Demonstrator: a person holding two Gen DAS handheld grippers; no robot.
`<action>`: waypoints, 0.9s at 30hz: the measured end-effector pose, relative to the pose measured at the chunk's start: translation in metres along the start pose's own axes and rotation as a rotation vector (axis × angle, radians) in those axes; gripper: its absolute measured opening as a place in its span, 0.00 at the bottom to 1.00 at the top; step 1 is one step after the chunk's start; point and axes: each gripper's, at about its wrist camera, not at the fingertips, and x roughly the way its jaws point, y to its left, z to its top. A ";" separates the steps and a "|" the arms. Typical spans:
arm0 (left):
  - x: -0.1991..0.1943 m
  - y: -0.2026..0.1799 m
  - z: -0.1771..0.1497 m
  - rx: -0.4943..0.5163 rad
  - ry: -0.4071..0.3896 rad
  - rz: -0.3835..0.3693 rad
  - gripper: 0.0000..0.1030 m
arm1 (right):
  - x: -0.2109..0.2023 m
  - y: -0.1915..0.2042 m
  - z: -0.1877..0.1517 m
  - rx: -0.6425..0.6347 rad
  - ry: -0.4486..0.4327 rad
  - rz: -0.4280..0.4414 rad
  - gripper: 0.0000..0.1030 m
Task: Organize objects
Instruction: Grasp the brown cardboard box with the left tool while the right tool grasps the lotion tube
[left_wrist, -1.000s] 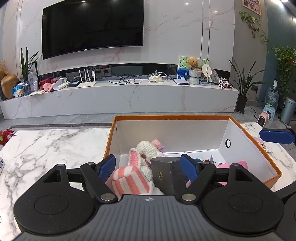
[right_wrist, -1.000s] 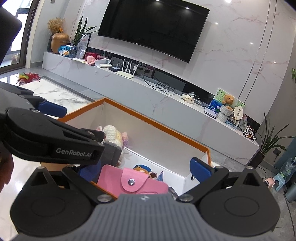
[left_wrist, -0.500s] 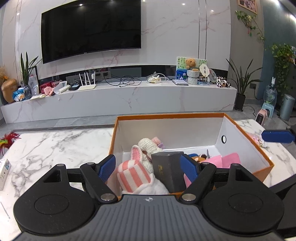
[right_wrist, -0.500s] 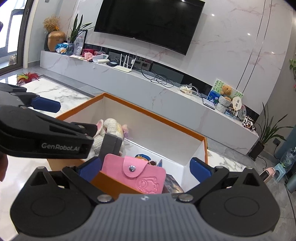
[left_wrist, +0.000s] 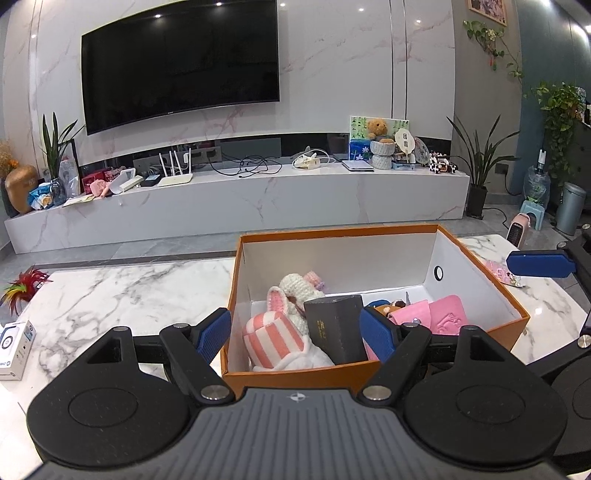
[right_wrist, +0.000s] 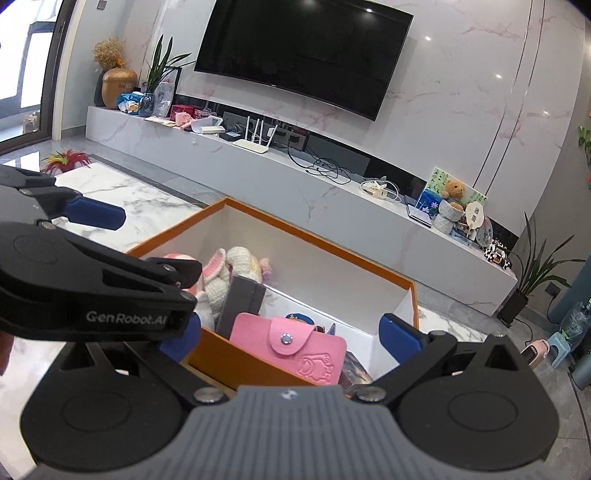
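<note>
Trouble is being risked at the table's near edge: both the left gripper and the right gripper are being held released, empty, straddling the orange box's near wall. The box is at risk of being knocked or dragged, jolting the pink wallet and dark case leaning inside.

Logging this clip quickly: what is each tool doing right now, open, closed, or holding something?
Left tool: open, holding nothing.
Right tool: open, holding nothing.
</note>
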 end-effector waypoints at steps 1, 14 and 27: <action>0.000 0.000 0.000 0.000 0.001 -0.003 0.88 | -0.001 0.000 0.000 -0.003 0.000 0.003 0.99; -0.024 -0.022 -0.028 0.018 0.058 -0.022 0.88 | -0.030 -0.001 -0.034 -0.078 0.035 0.041 0.99; -0.003 -0.048 -0.061 -0.029 0.197 -0.099 0.88 | -0.035 -0.069 -0.120 0.036 0.146 0.129 0.99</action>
